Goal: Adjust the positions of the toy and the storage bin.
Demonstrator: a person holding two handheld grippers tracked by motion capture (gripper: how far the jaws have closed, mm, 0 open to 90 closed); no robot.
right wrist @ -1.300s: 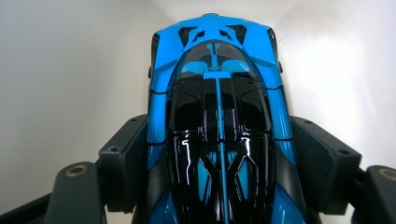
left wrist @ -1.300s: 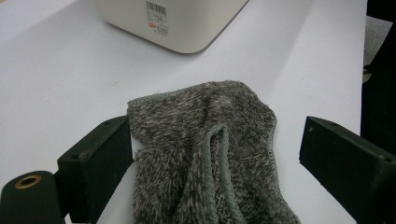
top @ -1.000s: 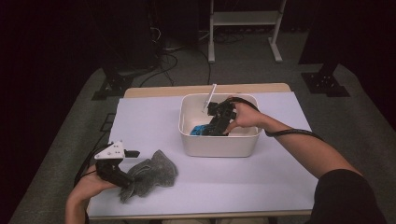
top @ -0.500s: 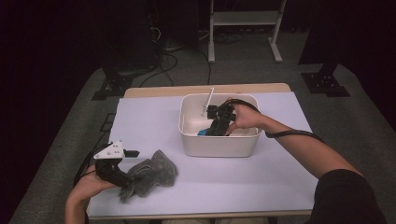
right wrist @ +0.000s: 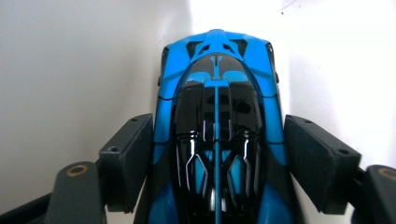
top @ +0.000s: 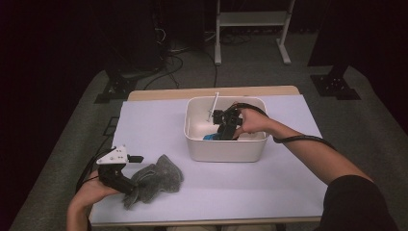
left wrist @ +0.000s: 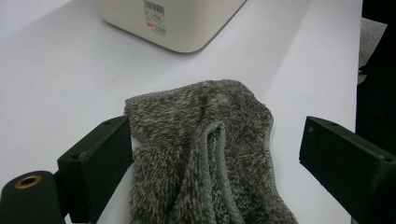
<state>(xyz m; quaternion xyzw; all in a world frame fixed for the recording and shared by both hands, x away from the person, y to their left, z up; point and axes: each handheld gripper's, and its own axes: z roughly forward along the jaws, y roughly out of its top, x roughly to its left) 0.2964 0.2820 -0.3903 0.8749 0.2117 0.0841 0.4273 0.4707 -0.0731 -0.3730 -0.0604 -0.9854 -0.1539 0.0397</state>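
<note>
A blue and black toy car [right wrist: 217,107] lies inside the white bin [top: 226,150], nose against the bin's wall [right wrist: 70,70]. My right gripper [right wrist: 217,158] reaches down into the bin [top: 223,131], and both pads rest on the car's flanks. Its jaws have just been opening slightly with the car between them. A bit of the blue car [top: 210,137] shows left of the gripper. At the table's front left my left gripper [top: 132,185] stands open, low over a fuzzy grey cloth [top: 156,179]. The cloth [left wrist: 205,140] lies loose between the wide jaws.
A thin white stick [top: 213,105] leans out of the bin's back rim. The bin's labelled side [left wrist: 177,23] lies beyond the cloth. A white sheet [top: 154,130] covers the table. Dark stands and cables sit on the floor behind.
</note>
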